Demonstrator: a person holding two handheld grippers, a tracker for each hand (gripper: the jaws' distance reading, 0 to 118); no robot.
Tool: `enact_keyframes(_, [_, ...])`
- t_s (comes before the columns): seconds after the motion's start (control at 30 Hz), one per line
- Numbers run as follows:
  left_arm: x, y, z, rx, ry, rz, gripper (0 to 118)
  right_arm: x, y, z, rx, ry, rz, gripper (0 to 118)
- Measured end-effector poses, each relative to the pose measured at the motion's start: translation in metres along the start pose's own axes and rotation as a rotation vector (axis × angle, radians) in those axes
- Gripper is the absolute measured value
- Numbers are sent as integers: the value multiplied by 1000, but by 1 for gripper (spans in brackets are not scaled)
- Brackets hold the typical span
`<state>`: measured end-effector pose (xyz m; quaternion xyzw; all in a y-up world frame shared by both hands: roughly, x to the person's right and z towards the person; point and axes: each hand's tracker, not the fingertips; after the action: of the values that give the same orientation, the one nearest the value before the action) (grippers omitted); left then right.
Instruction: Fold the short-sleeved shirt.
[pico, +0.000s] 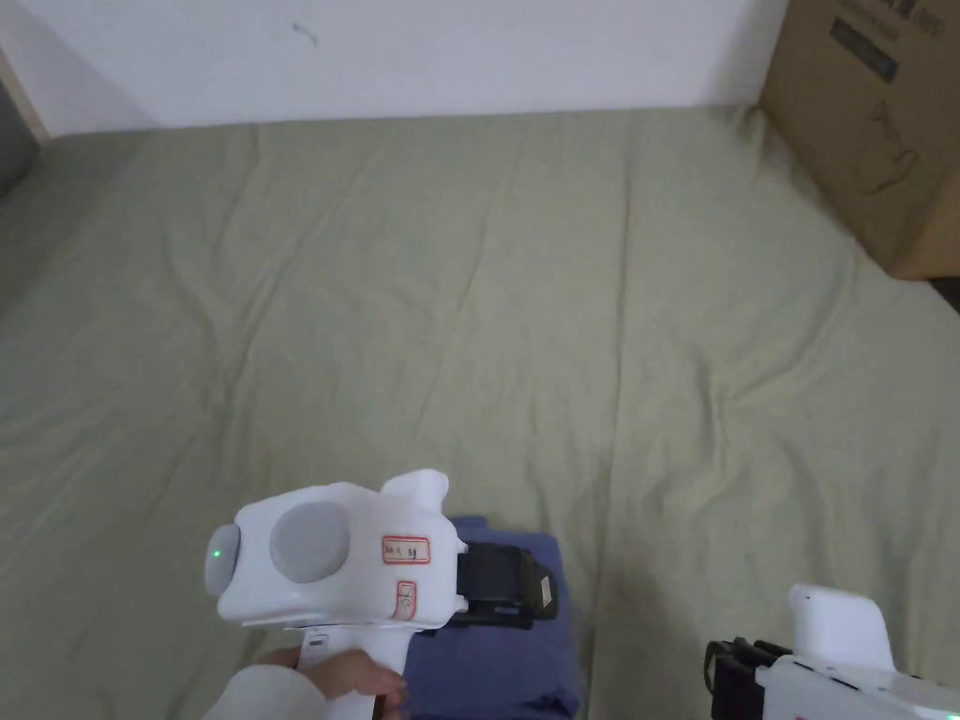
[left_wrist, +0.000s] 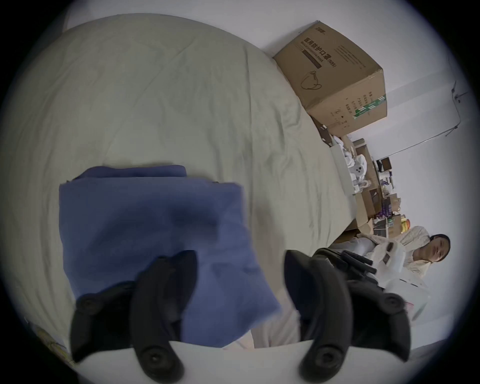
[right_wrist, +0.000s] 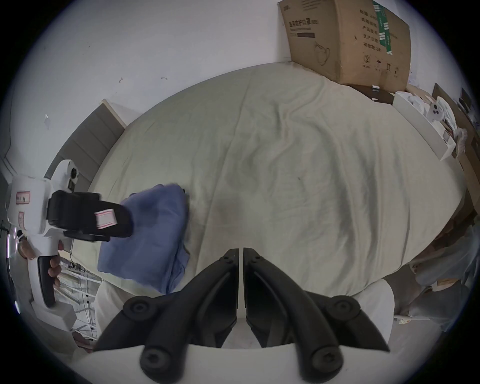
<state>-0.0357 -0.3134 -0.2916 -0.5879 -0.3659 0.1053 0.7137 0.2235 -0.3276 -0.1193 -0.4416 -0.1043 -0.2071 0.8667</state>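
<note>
**Folded blue shirt at the bed's near edge, both grippers above it**

Nearest the head camera, the left gripper (left_wrist: 239, 262) hangs over the folded blue shirt (left_wrist: 145, 233), jaws spread apart with nothing between them. Its white body hides part of the shirt from above, and the frame's bottom edge cuts off more of it. The shirt lies on the pale green bed sheet (pico: 525, 309). Right gripper (right_wrist: 240, 256) has its jaws pressed together, empty, to the shirt's right. A cardboard box (pico: 872, 122) sits at the far corner, cropped.
</note>
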Motion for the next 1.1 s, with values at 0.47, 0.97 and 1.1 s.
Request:
enact_keyframes(0.47, [-51, -19, 23, 85, 80, 88, 0, -6, -9, -8, -25, 17, 9, 4])
enact_keyframes(0.97, [41, -44, -88, -111, -12, -115, 0, 0, -4, -1, -25, -16, 10, 4])
enact_keyframes(1.1, [25, -46, -47, -34, -59, -95, 0, -12, 2, 2, -12, -21, 65, 4])
